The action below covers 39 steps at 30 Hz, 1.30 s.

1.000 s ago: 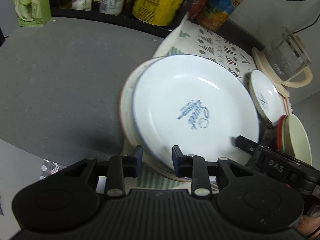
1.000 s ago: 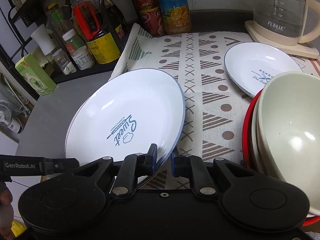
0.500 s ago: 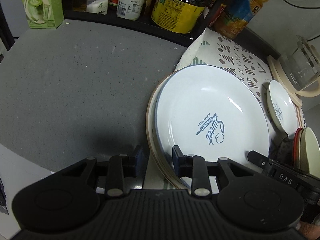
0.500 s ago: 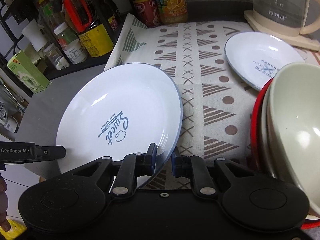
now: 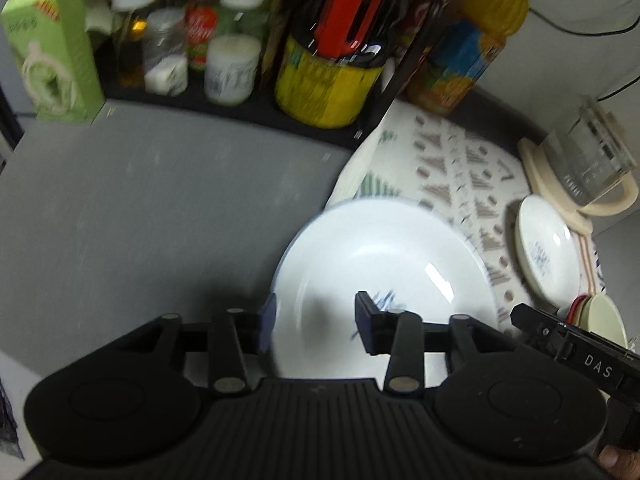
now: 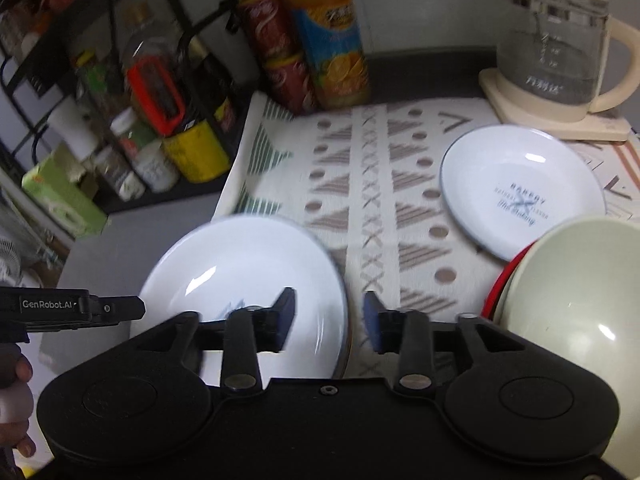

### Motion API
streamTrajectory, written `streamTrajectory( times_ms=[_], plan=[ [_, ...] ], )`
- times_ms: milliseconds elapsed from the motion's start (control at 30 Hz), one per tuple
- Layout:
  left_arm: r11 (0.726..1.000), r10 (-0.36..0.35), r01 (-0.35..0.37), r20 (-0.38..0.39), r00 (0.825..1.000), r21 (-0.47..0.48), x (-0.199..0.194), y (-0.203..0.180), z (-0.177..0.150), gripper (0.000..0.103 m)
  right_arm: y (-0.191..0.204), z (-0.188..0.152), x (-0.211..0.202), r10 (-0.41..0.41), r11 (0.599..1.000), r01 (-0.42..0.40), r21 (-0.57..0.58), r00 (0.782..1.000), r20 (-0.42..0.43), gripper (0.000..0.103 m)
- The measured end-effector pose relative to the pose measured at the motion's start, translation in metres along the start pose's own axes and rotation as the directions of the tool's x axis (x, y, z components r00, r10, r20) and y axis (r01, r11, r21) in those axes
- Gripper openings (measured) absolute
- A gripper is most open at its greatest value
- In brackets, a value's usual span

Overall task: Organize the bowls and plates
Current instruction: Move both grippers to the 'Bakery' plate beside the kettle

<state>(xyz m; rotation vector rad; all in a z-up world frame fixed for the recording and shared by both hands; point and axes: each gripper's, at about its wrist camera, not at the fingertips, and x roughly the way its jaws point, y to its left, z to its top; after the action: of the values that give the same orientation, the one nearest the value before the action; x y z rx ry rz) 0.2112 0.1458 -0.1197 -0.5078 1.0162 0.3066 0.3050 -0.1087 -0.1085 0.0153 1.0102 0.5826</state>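
1. The grey desk (image 5: pixel 132 216) lies bare beyond our left fingers, up to the bottle shelf (image 5: pixel 248 108).
2. The patterned cloth (image 6: pixel 372 184) is free ahead of our right fingers.
3. The large white plate (image 5: pixel 380 256) lies flat; its rim passes between both pairs of fingers.
4. The stacked bowls (image 6: pixel 576 300) crowd our right fingers' right side.
5. The small plate (image 6: pixel 520 196) sits ahead-right.
6. Our left gripper (image 5: pixel 316 326) and right gripper (image 6: pixel 330 318) have fingers spread wide, holding nothing.
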Motion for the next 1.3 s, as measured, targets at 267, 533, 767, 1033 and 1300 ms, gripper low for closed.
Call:
streamTrajectory(
  times_ms=[267,533,767,1033,1300],
  plan=[
    [0.993,-0.084,0.084,-0.004,0.996,0.081,0.014,-0.029,0.039,0.069,-0.015,0.025,-0.01,-0.066,0.994,0.059,0.097,0.995,0.077,0.07],
    [0.963,-0.18,0.186,-0.047,0.982,0.195,0.035,-0.067,0.065,0.076,-0.045,0.041,-0.029,-0.182,0.964,0.149,0.222,0.974,0.136,0.091],
    [0.925,-0.234,0.253,-0.099,0.967,0.284,0.046,-0.1,0.075,0.076,-0.068,0.038,-0.051,-0.28,0.914,0.213,0.346,0.947,0.158,0.097],
    [0.891,-0.292,0.322,-0.141,0.946,0.319,0.053,-0.132,0.07,0.076,-0.088,0.027,-0.067,-0.328,0.882,0.251,0.399,0.935,0.137,0.097],
    [0.869,-0.318,0.361,-0.177,0.931,0.337,0.06,-0.158,0.061,0.076,-0.111,0.023,-0.073,-0.343,0.854,0.254,0.454,0.931,0.124,0.096]
  ],
)
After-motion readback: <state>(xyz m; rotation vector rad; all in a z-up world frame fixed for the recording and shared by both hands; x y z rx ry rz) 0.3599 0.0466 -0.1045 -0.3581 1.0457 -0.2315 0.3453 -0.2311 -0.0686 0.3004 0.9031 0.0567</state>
